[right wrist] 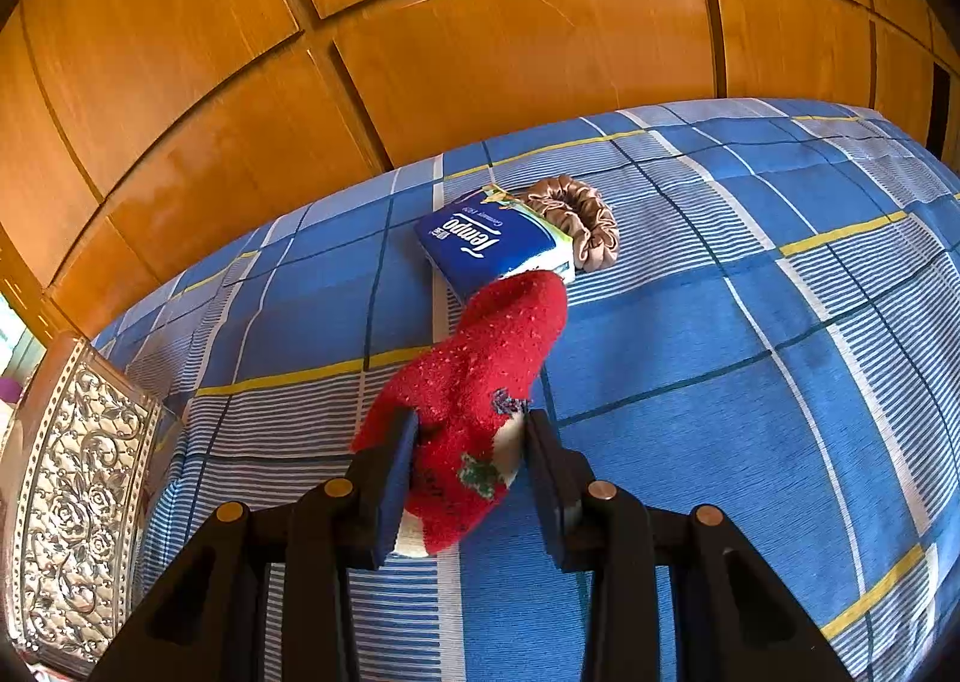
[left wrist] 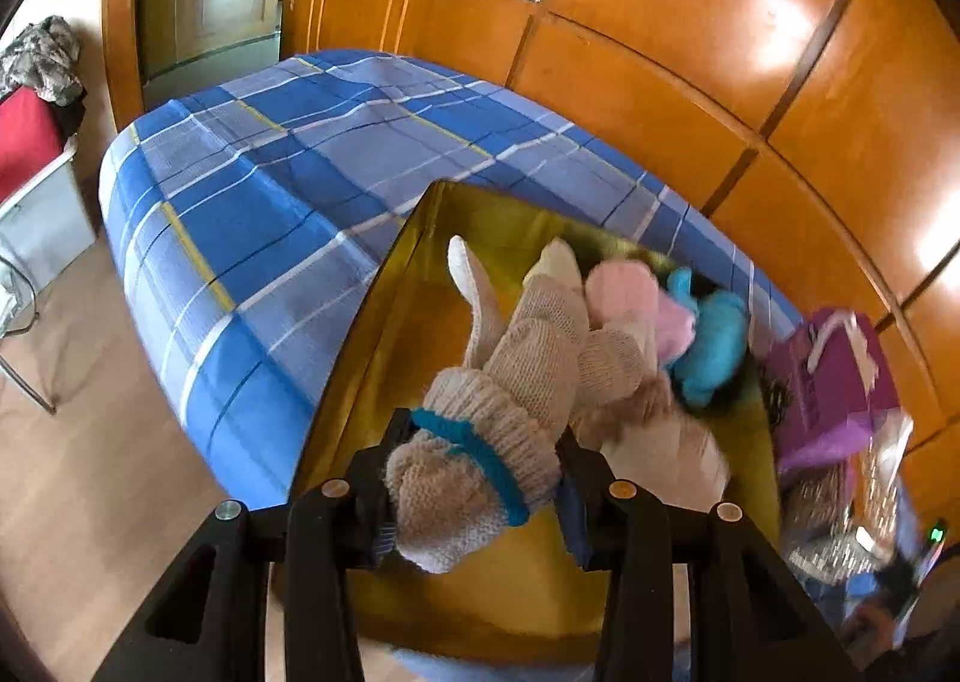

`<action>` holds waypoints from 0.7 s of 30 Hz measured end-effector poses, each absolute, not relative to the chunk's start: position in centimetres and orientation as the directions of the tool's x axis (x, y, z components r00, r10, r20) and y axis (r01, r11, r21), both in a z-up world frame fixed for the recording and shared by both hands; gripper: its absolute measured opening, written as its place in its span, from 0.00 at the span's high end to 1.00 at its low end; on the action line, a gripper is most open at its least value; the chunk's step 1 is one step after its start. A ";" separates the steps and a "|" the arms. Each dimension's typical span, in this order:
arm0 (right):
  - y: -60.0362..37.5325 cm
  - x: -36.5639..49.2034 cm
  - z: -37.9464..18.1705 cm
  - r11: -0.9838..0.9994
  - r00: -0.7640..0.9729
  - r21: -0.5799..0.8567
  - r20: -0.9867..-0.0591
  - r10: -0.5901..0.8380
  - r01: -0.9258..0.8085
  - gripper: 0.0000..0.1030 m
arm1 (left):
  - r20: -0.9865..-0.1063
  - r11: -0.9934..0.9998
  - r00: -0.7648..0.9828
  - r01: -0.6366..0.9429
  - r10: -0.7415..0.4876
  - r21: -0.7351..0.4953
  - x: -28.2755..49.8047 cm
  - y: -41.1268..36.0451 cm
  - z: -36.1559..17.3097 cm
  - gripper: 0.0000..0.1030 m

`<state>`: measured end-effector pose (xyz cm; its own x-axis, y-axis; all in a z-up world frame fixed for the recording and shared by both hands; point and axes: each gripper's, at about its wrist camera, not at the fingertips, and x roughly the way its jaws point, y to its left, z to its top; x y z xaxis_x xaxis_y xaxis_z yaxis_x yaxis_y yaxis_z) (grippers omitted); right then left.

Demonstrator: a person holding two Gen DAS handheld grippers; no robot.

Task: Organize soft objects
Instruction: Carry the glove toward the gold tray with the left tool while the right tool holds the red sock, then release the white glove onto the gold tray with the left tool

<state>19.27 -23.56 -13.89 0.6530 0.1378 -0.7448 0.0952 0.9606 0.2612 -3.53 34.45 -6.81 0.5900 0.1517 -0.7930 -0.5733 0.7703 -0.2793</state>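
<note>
The left tool (left wrist: 474, 478) is clamped on a beige knitted glove (left wrist: 480, 442) with a teal band at its cuff; the glove's fingers reach forward from the tool over a gold-lined box (left wrist: 372, 334). Just ahead of the tool in that box lie a pink soft item (left wrist: 624, 292) and a turquoise soft item (left wrist: 714, 346), touching each other. To the tool's right stands a purple box (left wrist: 834, 376), blurred so that its print cannot be read.

The right tool (right wrist: 468, 472) grips a fuzzy red sock (right wrist: 480, 376) whose toe hangs forward above the blue plaid bed (right wrist: 750, 352). Ahead of this tool, on the bed, a blue tissue pack (right wrist: 486, 244) reads "Tempo", with a tan scrunchie (right wrist: 588, 226) touching its far side. An embossed silver box (right wrist: 72, 490) sits to the tool's left.
</note>
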 end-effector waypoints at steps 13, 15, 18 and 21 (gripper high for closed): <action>-23.4 19.3 -13.9 0.962 0.653 0.253 -0.746 0.129 0.099 0.67 | -0.844 0.783 0.497 -0.599 0.200 -0.167 3.6 36.1 -9.8 0.50; -23.4 19.3 -13.9 0.962 0.653 0.254 -0.746 0.129 0.099 0.67 | -0.839 0.786 0.501 -0.598 0.212 -0.158 3.3 35.9 -9.7 0.49; -23.4 19.3 -13.9 0.963 0.653 0.250 -0.747 0.127 0.099 0.67 | -0.821 0.794 0.513 -0.595 0.251 -0.128 2.4 35.2 -9.0 0.38; -23.3 19.3 -13.9 0.964 0.651 0.247 -0.749 0.125 0.099 0.67 | -0.800 0.799 0.529 -0.591 0.282 -0.109 1.4 34.4 -8.3 0.34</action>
<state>19.30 -23.34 -13.88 0.6510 0.1248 -0.7487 0.0990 0.9640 0.2468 1.38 34.44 -8.26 0.5292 0.2818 -0.8003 -0.5908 0.7994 -0.1092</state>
